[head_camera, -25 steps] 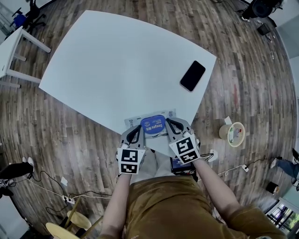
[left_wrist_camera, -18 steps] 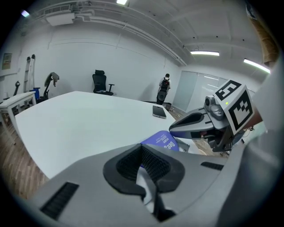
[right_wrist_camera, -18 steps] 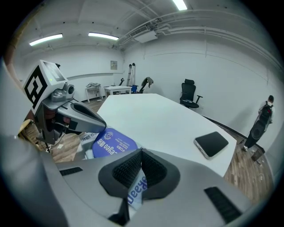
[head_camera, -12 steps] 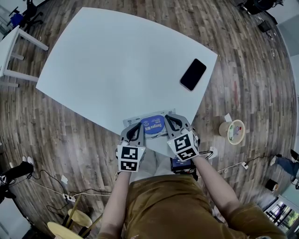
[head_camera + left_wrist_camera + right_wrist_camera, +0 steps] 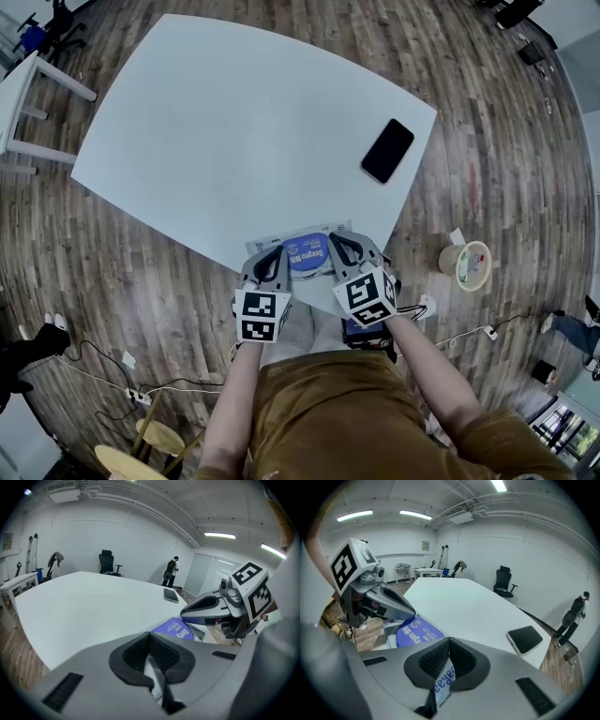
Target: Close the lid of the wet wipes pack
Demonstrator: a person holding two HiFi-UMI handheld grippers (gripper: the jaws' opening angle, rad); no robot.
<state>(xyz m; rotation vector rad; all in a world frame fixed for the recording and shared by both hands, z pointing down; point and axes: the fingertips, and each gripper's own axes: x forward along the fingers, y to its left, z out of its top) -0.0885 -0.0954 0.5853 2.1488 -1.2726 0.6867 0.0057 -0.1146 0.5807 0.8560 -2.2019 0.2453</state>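
Observation:
The wet wipes pack [image 5: 307, 251] lies at the near edge of the white table [image 5: 244, 141], and its blue oval lid [image 5: 415, 633] lies flat on top. My left gripper [image 5: 271, 266] is shut on the pack's left end, with a thin strip of the wrapper pinched between its jaws [image 5: 157, 679]. At the pack's right end my right gripper [image 5: 343, 253] is shut too, and the printed wrapper edge shows between its jaws [image 5: 443, 677]. Each gripper view shows the other gripper across the pack: the right gripper [image 5: 206, 611] and the left gripper [image 5: 389, 603].
A black phone [image 5: 387, 150] lies on the table's far right part. On the wooden floor, a paper bowl [image 5: 469, 265] sits to the right and cables [image 5: 103, 375] run to the left. Beyond the table are an office chair [image 5: 108, 563] and a standing person [image 5: 171, 571].
Both grippers stay shut on the pack's ends. The right gripper has edged slightly left; the pack has hardly moved.

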